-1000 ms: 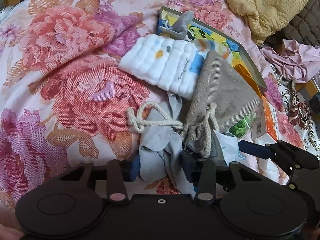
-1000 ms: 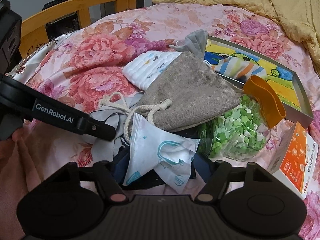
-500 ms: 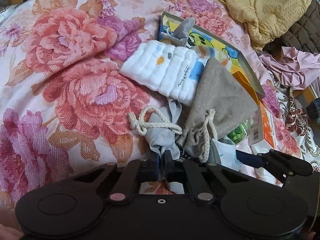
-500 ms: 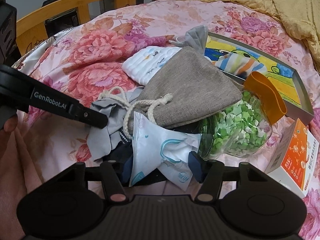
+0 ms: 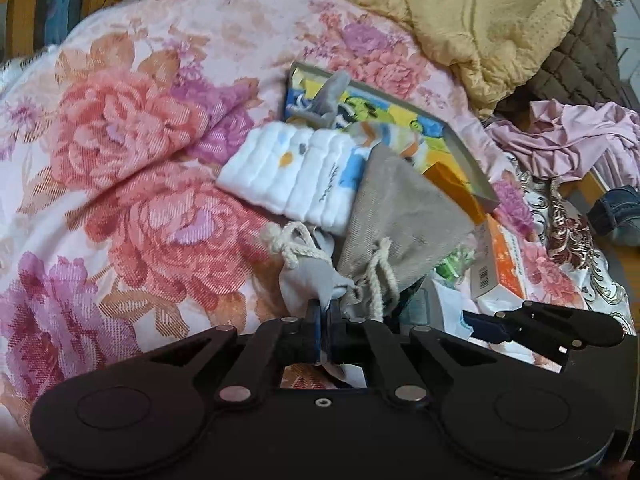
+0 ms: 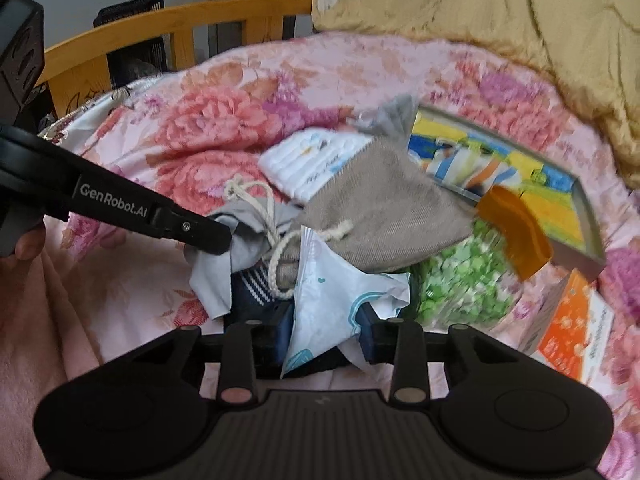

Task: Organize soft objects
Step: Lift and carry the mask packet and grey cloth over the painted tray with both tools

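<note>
My left gripper (image 5: pixel 324 312) is shut on a crumpled grey cloth (image 5: pixel 308 276) and holds it a little off the floral bedspread; the right wrist view shows the same pinch on the grey cloth (image 6: pixel 216 276). Against that cloth rests a beige drawstring pouch (image 5: pixel 400 220). A folded white cloth (image 5: pixel 296 176) lies behind it. The jaws of my right gripper (image 6: pixel 326 328) are closing on a white printed packet (image 6: pixel 332 300), and both pads touch its sides. A navy striped piece (image 6: pixel 252 292) sits underneath.
A shallow picture box (image 6: pixel 588 220) holds a striped sock (image 6: pixel 464 164) and a second grey cloth (image 6: pixel 394 120). A bag of green bits (image 6: pixel 460 280), an orange scoop (image 6: pixel 516 232) and an orange carton (image 6: pixel 572 332) lie right. Yellow blanket (image 5: pixel 480 12) behind; wooden bed rail (image 6: pixel 160 24) far left.
My left gripper shut on the grey cloth and pulled it up and back. The right jaws narrowed around the white packet while that hand lifted slightly.
</note>
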Motion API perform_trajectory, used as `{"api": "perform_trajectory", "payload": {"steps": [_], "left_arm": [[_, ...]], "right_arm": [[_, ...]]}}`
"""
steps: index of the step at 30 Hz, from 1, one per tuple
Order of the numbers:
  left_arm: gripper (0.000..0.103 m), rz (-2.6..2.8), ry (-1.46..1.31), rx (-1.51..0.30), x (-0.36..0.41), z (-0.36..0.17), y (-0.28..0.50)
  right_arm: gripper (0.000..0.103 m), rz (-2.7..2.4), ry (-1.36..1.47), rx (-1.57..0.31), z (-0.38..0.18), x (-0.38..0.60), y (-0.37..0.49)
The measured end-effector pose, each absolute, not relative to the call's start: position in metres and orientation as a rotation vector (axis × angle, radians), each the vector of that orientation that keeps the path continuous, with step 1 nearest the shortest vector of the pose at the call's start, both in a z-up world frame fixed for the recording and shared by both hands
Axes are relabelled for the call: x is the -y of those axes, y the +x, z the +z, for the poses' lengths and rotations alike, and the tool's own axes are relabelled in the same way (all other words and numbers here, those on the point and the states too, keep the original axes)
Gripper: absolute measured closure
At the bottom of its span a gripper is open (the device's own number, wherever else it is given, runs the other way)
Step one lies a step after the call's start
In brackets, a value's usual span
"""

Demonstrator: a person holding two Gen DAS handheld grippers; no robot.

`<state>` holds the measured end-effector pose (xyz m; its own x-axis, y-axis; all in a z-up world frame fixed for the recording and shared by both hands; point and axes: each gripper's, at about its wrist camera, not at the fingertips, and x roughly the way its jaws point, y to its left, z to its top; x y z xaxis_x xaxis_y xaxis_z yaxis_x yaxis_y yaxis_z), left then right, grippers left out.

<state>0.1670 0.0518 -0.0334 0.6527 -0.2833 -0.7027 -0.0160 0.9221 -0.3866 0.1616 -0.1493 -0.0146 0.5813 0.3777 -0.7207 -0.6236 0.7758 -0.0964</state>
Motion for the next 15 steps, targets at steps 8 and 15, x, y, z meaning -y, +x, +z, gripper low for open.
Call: {"api": "perform_trajectory", "payload": {"steps": [8,15], "left_arm": [[0.102,-0.193,-0.299,-0.710,-0.041,-0.010,0.144],[0.102,-0.206,-0.313,-0.593,-0.043,0.006,0.129]], "right_arm": [[0.066,0.540,-0.418,-0.580,0.006,0.157,0.144],[0.066,0.495,-0.374,-0.506,0.021,0.172,0.142]]}}
